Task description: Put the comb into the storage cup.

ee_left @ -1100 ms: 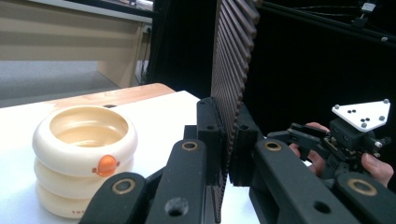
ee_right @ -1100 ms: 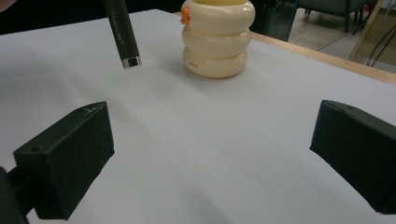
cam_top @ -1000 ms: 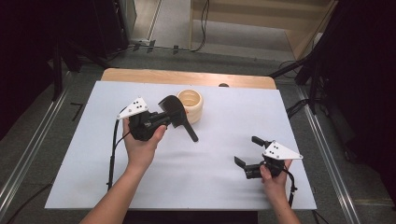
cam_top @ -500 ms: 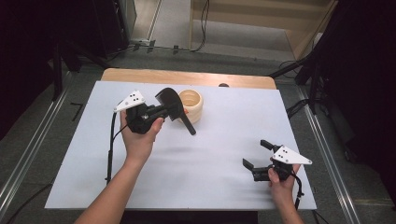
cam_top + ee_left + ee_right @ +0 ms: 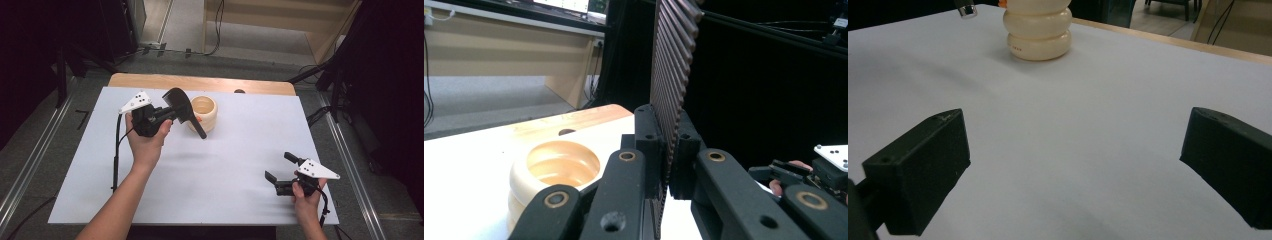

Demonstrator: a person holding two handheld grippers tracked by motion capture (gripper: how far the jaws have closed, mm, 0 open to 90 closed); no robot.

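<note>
The left tongs (image 5: 167, 116) grip a black ribbed brush (image 5: 181, 106) just beside the cream holder (image 5: 205, 112) on the table (image 5: 240, 160); lower it straight in. The right tongs (image 5: 280, 172) stand open, well apart.

The high view looks down and forward over the white table (image 5: 235, 165). The left gripper view sits close behind its jaws, the right gripper view low over the tabletop; all share the cream bowl (image 5: 203, 112) (image 5: 555, 167) (image 5: 1038, 30)
</note>
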